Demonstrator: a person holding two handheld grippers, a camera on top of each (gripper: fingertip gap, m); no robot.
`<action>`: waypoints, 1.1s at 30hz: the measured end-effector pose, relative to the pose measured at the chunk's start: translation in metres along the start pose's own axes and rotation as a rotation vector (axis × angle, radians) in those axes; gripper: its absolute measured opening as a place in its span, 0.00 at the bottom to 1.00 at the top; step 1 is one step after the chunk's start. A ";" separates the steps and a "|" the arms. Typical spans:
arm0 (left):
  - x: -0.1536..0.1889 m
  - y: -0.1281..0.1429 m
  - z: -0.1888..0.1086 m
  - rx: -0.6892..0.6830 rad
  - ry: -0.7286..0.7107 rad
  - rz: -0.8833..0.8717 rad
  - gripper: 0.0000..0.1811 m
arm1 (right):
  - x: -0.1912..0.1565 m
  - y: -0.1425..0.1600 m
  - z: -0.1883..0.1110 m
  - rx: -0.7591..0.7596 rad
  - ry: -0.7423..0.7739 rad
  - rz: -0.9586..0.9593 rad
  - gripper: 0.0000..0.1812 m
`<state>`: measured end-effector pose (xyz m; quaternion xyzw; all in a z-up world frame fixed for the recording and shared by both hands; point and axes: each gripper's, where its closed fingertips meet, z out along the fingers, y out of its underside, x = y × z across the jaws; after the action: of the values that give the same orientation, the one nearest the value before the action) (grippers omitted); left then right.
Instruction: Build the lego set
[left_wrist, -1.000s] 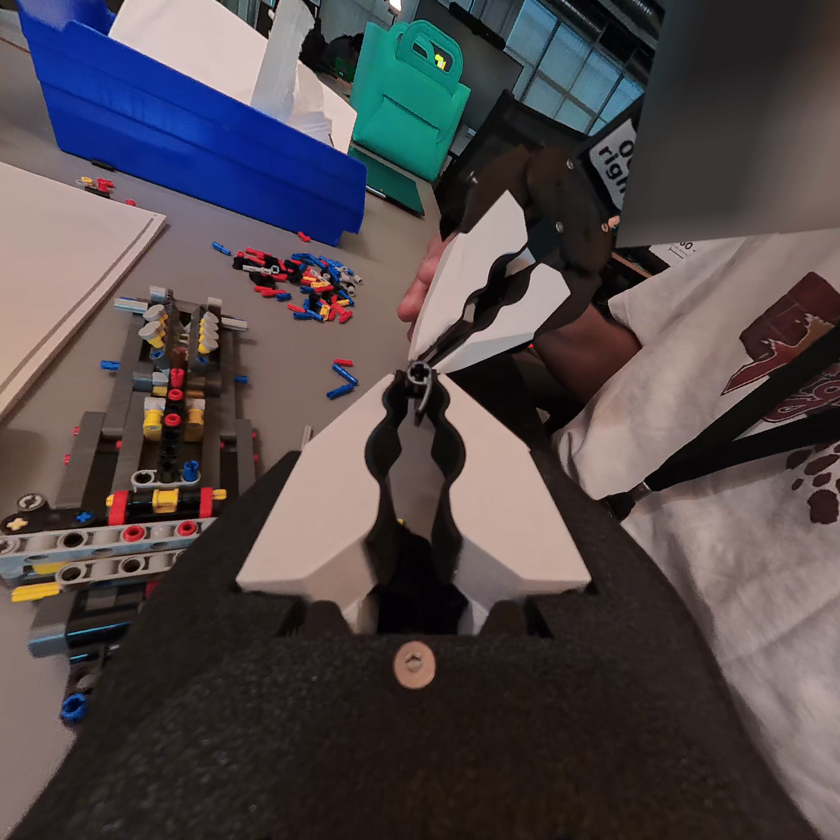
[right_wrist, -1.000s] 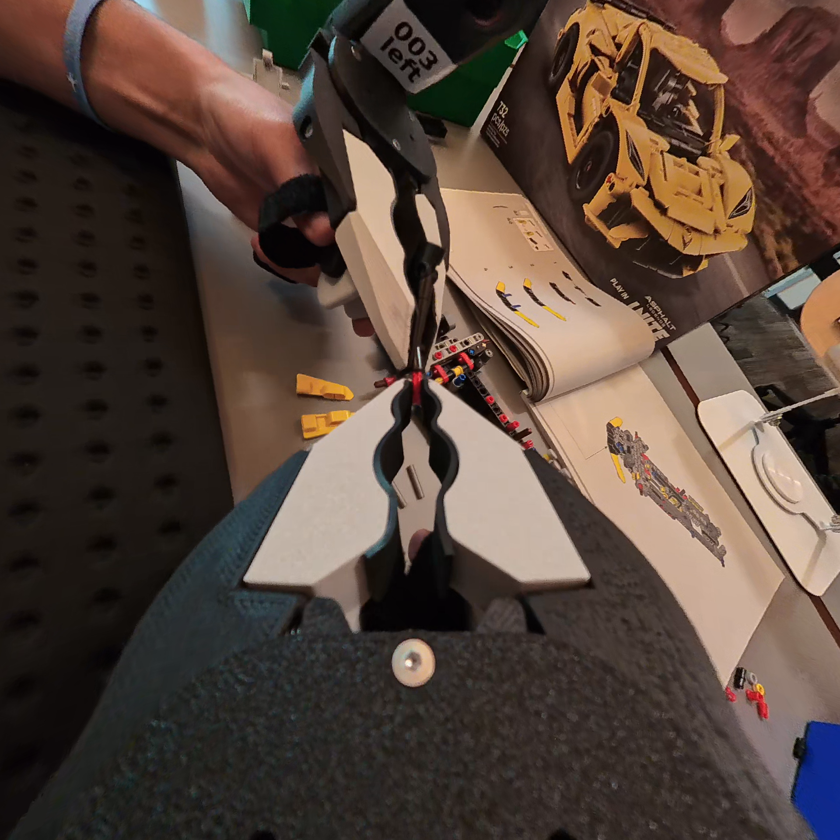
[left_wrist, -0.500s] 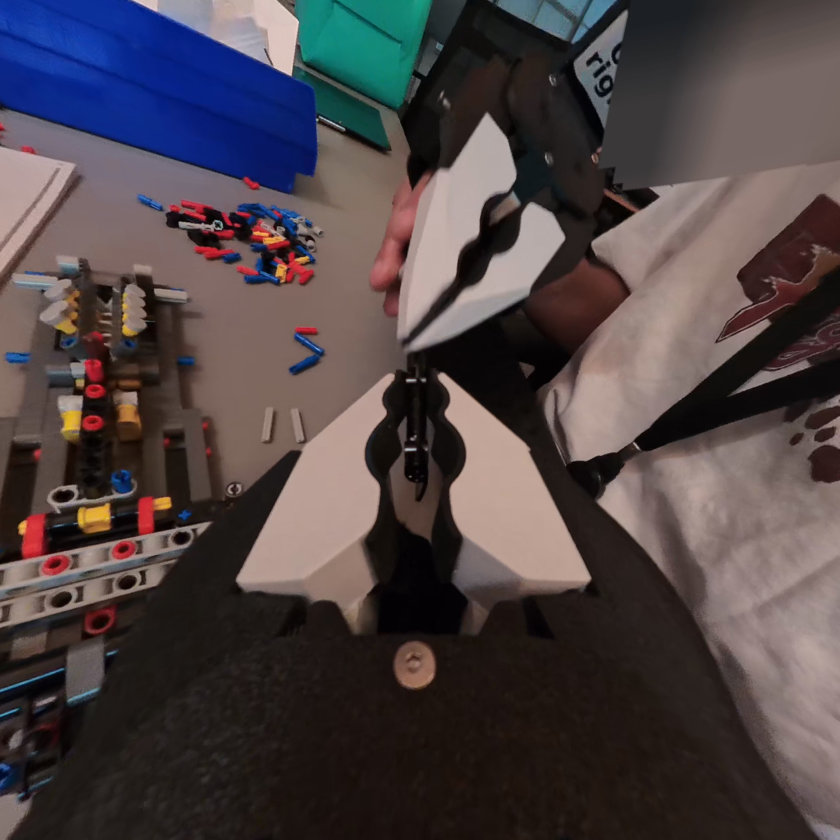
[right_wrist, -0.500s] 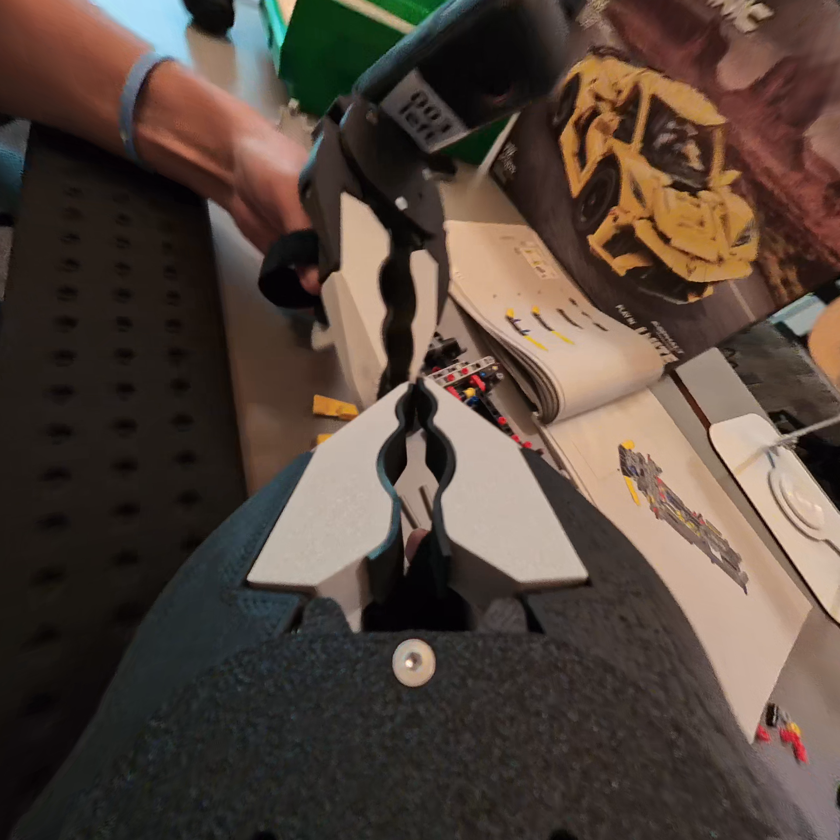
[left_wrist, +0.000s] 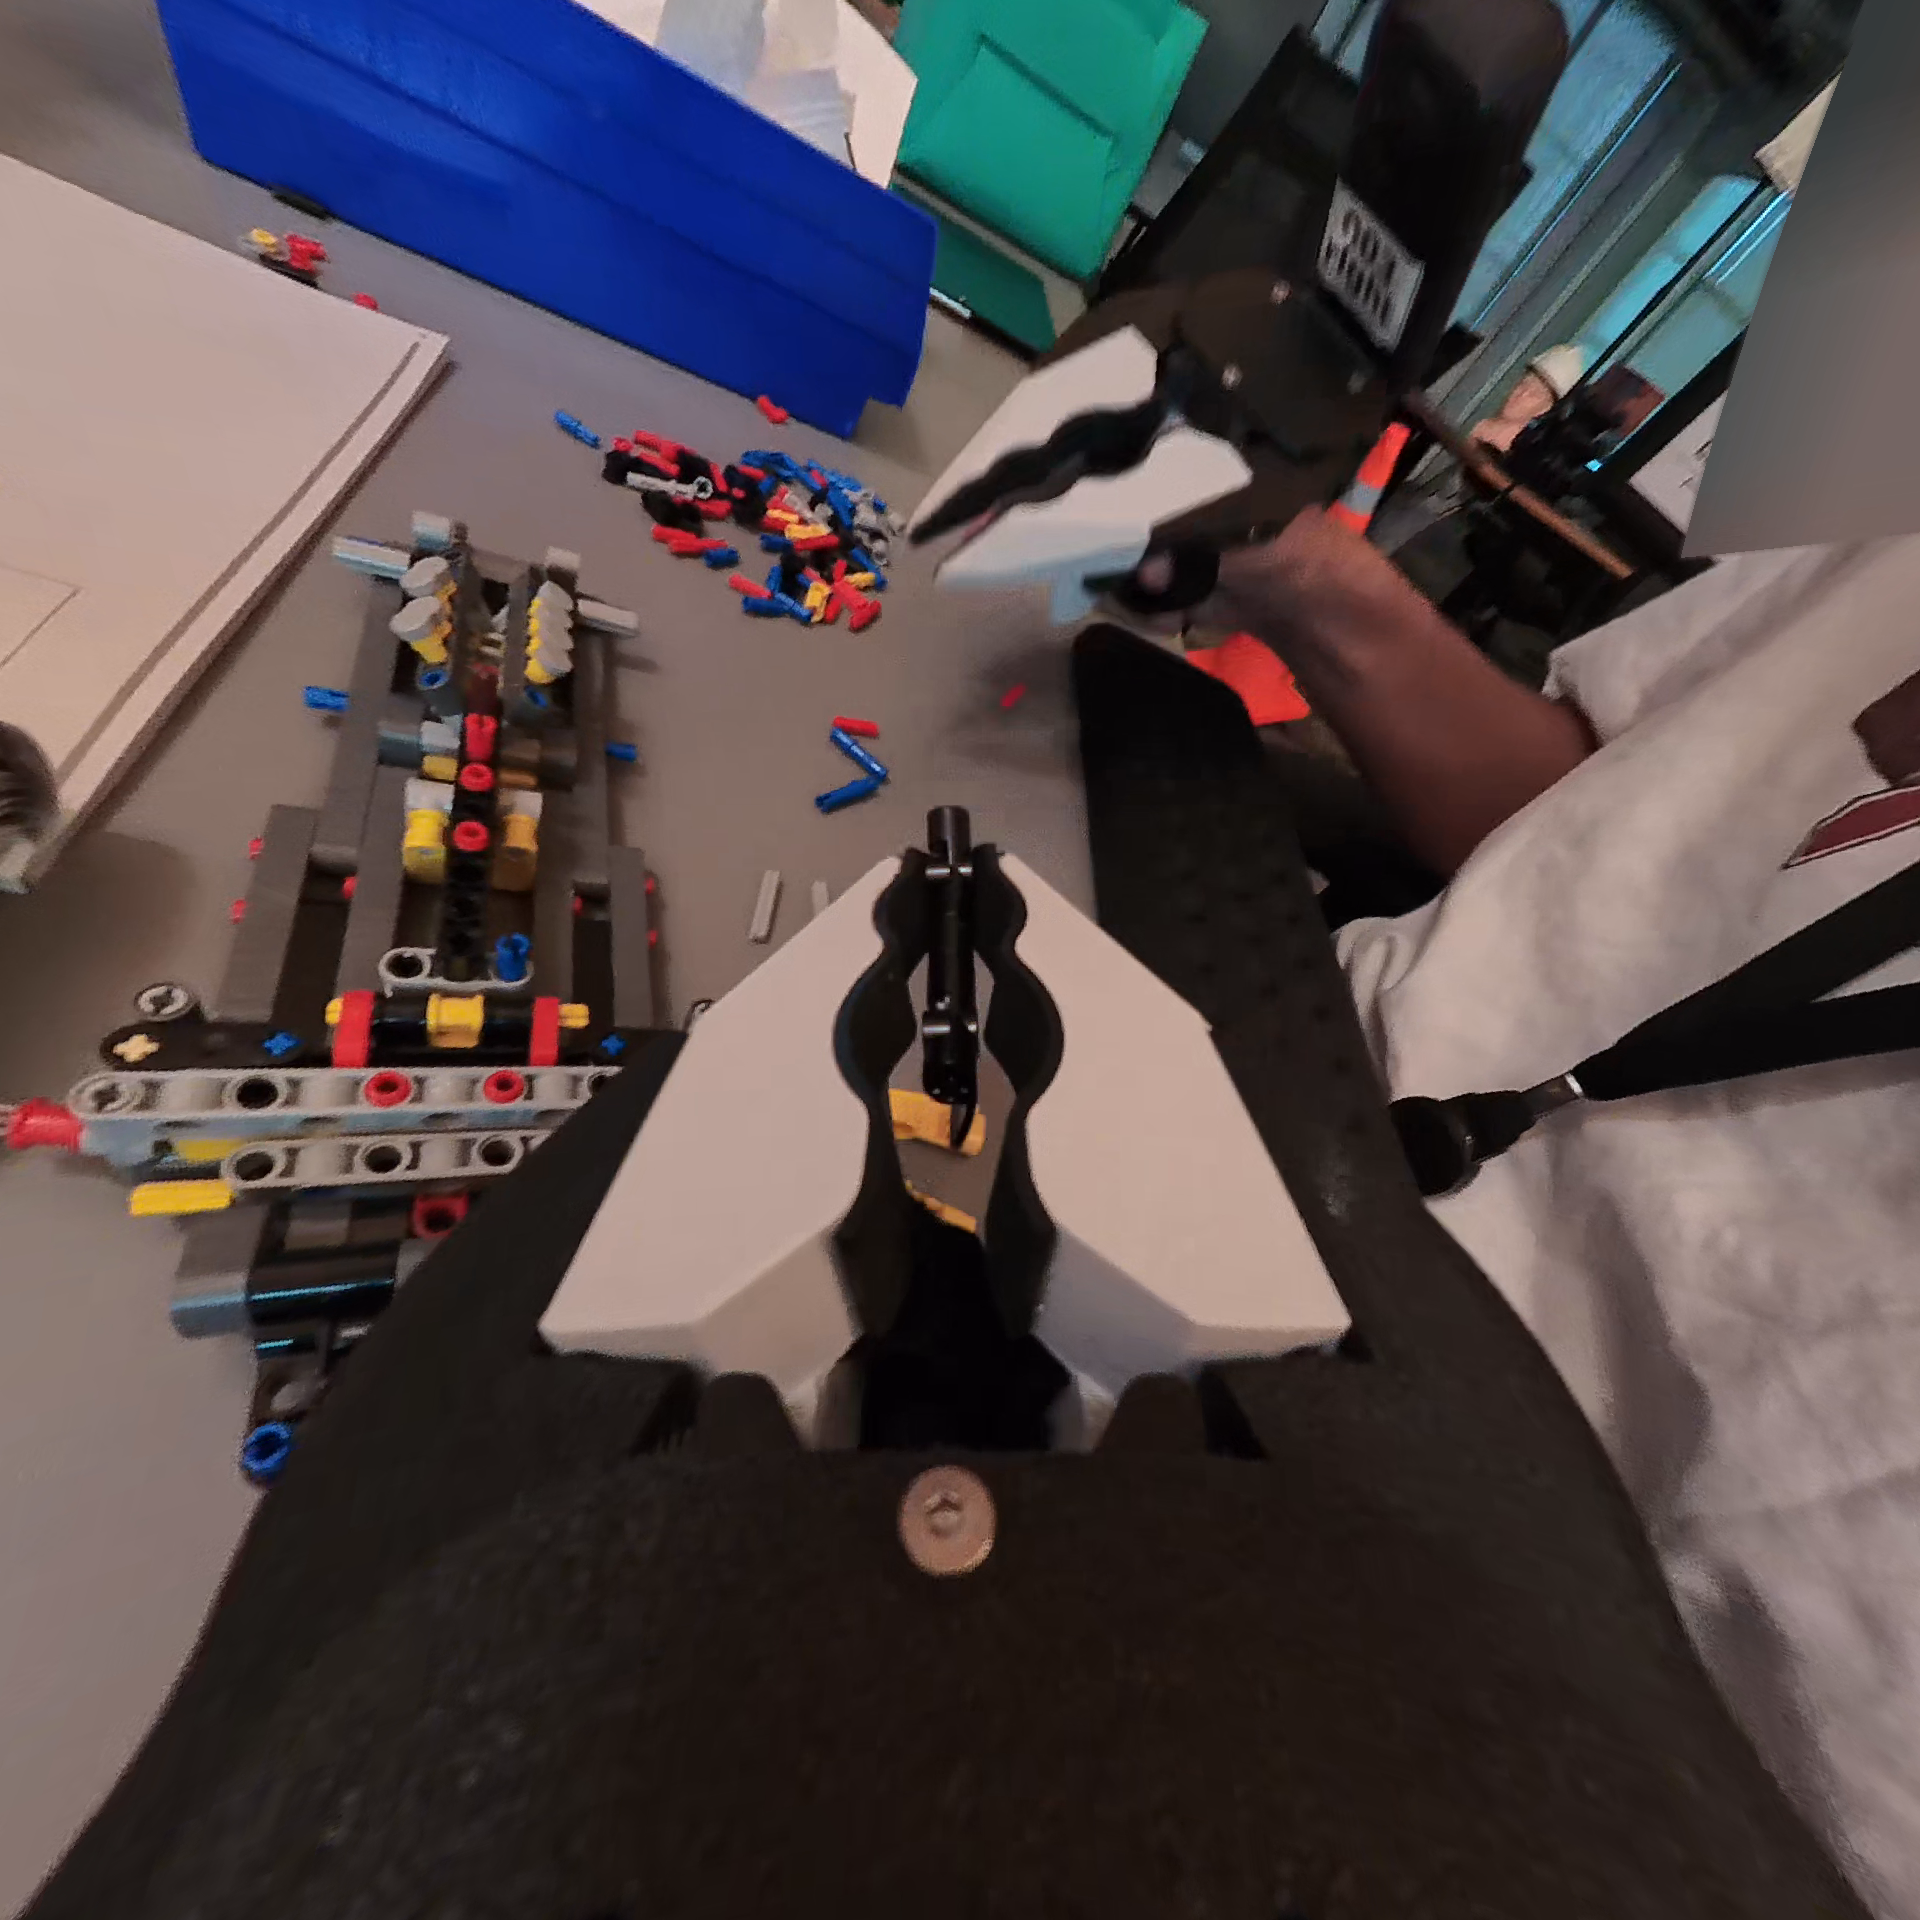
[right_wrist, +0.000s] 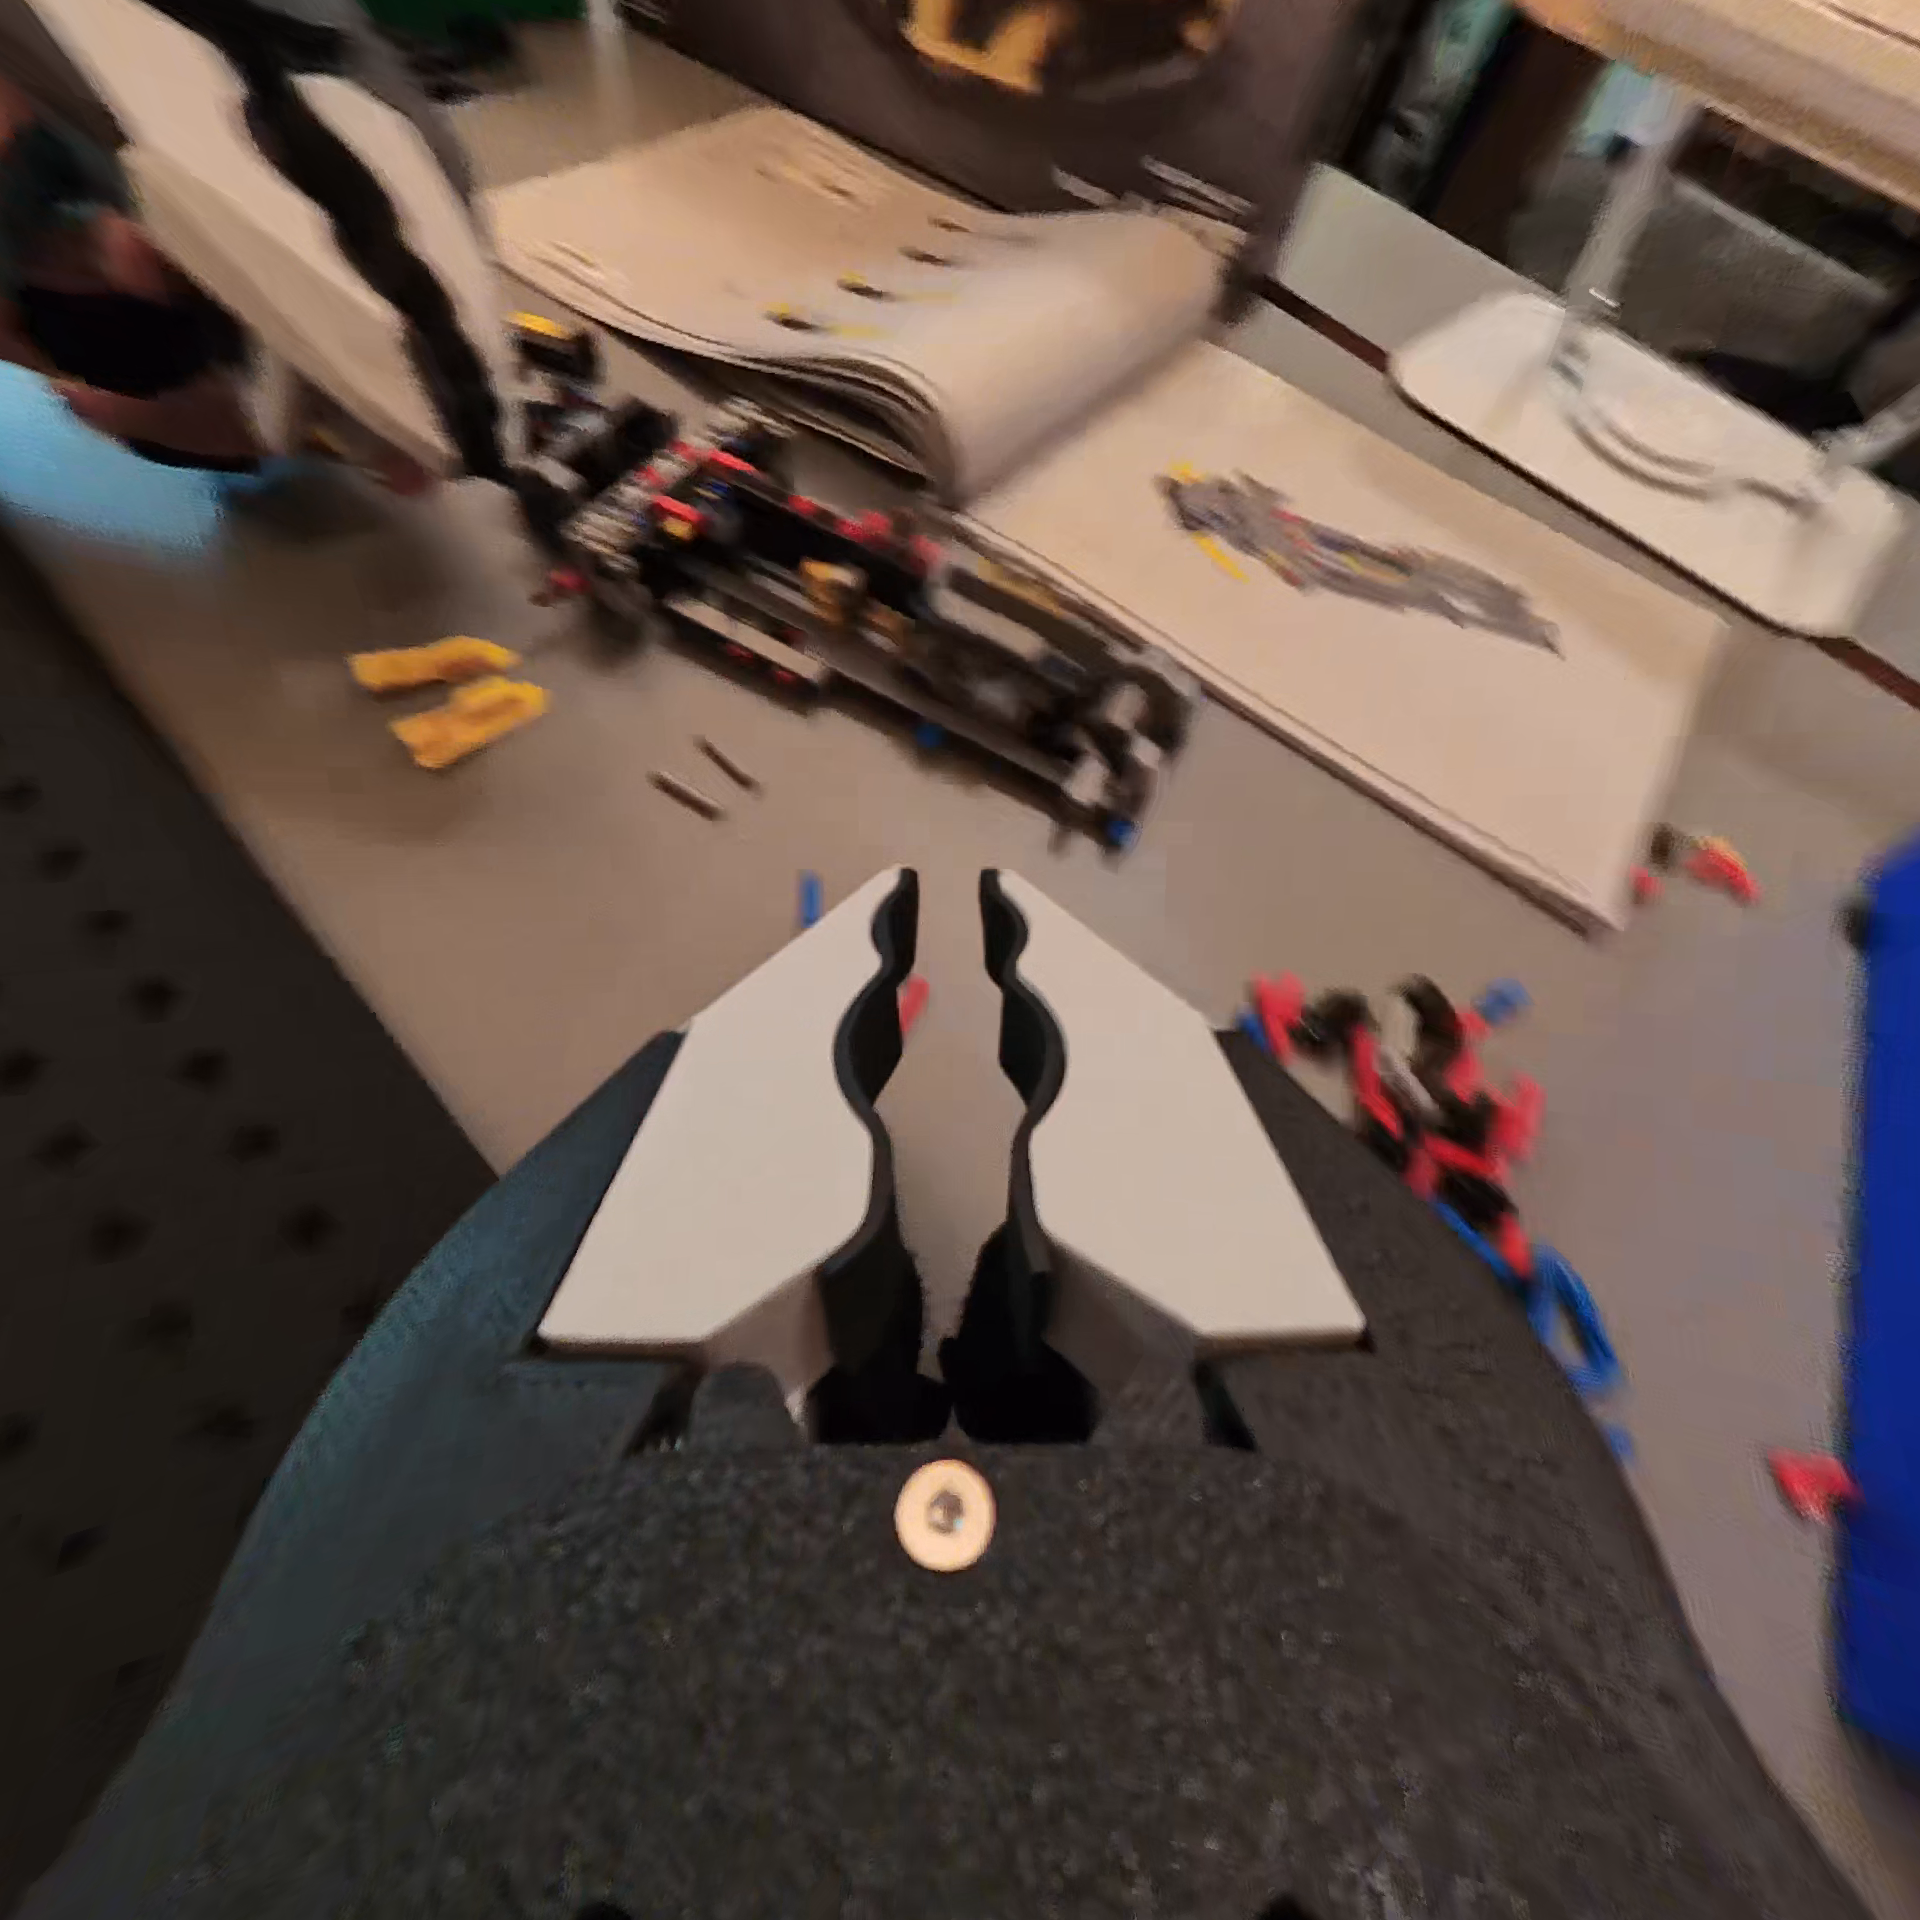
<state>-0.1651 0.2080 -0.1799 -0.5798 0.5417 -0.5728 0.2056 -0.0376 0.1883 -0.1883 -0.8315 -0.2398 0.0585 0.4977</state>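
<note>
- Your left gripper (left_wrist: 948, 862) is clamped on a thin black lego piece (left_wrist: 948, 966). Its long axis runs along the fingers, w/ a round end poking just past the tips.
- Under that grip, seen thru the gap: yellow parts (left_wrist: 932, 1122) on the table, not held.
- Key relation: the chassis build (left_wrist: 457, 894) lies to the left of the left gripper's tips, down on the grey table (left_wrist: 727, 707). Its long axis runs roughly parallel to your held piece, so I'd judge you need a swing left, w/ little re-angling.
- Left is the nearer gripper to the build, & it's the loaded one.
- Your right gripper (right_wrist: 949, 883) has fingers apart w/ nothing between; it hangs above bare table, build (right_wrist: 873, 613) ahead & left. View's blurred.
- Loose pile of red/blue/black pins (left_wrist: 769, 520) sits beyond the build, near the right gripper's tips.
- Far: blue bin (left_wrist: 540, 187), white sheets or bags sticking out; other contents can't tell. Instruction booklet (right_wrist: 894, 301) lies open beyond the build.
</note>
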 end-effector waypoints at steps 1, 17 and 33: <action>-0.001 0.001 0.000 -0.007 -0.009 0.012 0.04 | 0.014 0.008 -0.013 -0.014 0.028 0.042 0.06; -0.005 -0.006 -0.003 0.022 -0.023 -0.007 0.03 | -0.011 0.070 -0.009 -0.316 -0.063 0.148 0.11; -0.001 -0.002 -0.001 -0.001 -0.008 0.007 0.03 | -0.011 0.072 0.000 -0.347 -0.049 0.099 0.03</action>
<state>-0.1652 0.2096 -0.1787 -0.5802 0.5431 -0.5697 0.2095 -0.0230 0.1551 -0.2516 -0.9140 -0.2172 0.0610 0.3373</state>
